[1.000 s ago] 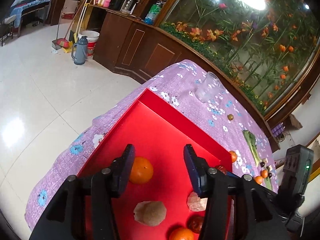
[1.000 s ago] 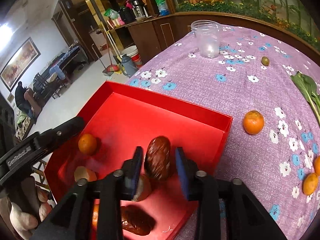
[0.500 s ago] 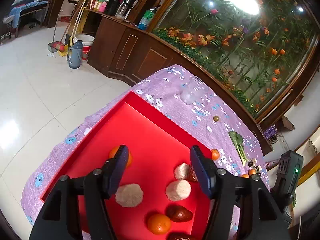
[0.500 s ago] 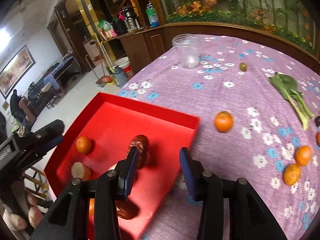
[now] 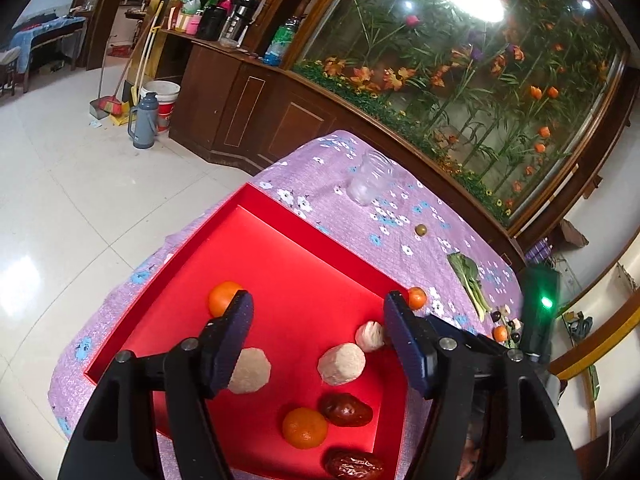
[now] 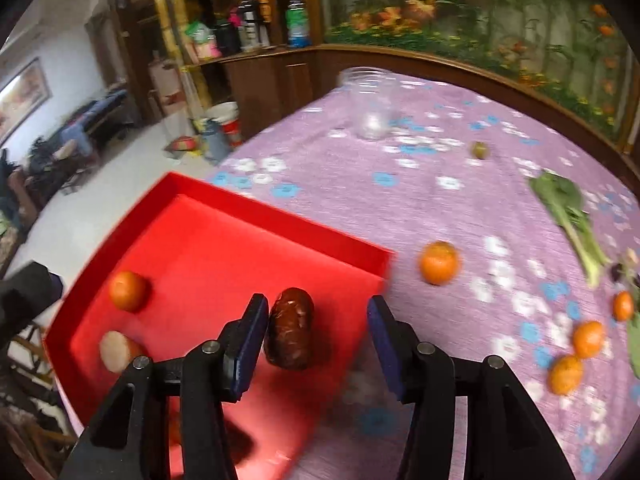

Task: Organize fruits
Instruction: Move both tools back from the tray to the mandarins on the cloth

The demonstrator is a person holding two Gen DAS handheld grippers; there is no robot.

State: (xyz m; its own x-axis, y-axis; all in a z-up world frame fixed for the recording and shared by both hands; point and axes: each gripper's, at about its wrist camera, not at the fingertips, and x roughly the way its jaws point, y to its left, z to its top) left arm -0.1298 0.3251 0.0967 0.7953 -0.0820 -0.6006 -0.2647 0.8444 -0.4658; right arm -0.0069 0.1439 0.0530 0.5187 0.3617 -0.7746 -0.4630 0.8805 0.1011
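A red tray (image 5: 304, 236) lies on the purple flowered tablecloth. It holds two oranges (image 5: 221, 298), pale peeled fruits (image 5: 342, 363) and dark red dates (image 5: 346, 409). My left gripper (image 5: 318, 340) is open and empty above the tray. In the right wrist view my right gripper (image 6: 316, 340) is open above the tray's (image 6: 280, 220) right corner. A dark red date (image 6: 290, 334) lies in the tray next to its left finger. An orange (image 6: 438, 262) lies on the cloth just right of the tray. More oranges (image 6: 588, 338) lie at the right.
A clear glass jar (image 6: 370, 106) stands at the far side of the table. A small green fruit (image 6: 480, 150) and a leafy green vegetable (image 6: 568, 208) lie on the cloth. A wooden counter and a floral wall stand behind the table.
My right gripper let go of the dark red date, opened wide and drew back to the right. My left gripper opened wider and pulled back, so more of the tray shows.
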